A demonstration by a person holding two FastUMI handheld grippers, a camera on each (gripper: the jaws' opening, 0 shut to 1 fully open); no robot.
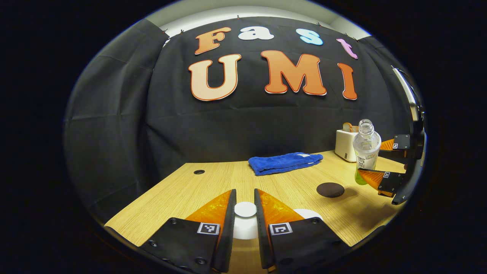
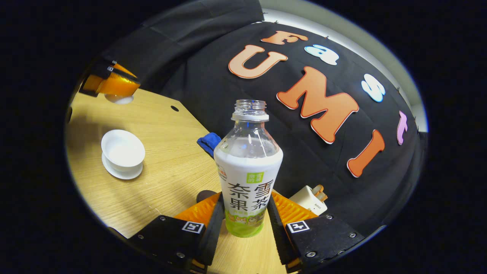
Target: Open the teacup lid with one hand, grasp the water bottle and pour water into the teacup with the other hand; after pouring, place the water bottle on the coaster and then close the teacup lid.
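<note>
Pale wood-grain tabletop (image 2: 171,171) carries everything; using the open white porcelain teacup on its saucer (image 2: 123,152) as the landmark. Folded blue towel (image 1: 283,163) lies well beyond the cup toward the booth wall, and the white toaster with bread slices (image 1: 345,144) sits far off to the right of it, past the bottle. The clear uncapped plastic water bottle with white-and-green label (image 2: 248,167) is well to the right of the cup, apparently lifted, upright with a slight lean, and the right claw (image 2: 243,217) is closed on its lower label, both fingers pressing the sides. The dark round coaster (image 1: 330,189) lies on the tabletop between cup and bottle, nearer the bottle. The left claw (image 1: 245,213) is clamped narrow on the knob of the small white teacup lid (image 1: 245,210), holding it raised above and to the left of the cup as the right gripper view shows it. Step in hand looks like the pour: carry the bottle across until its open neck is above the cup's centre, then tip slowly. The bottle looks nearly full, so water should come early; roll the wrist gradually and keep the mouth low over the bowl. The grip sits low on the bottle, so it may pivot when tilted; keep squeeze firm. Keep the lid parked clear of the bottle's path. Avoid clipping the coaster or saucer rim on the way over.
</note>
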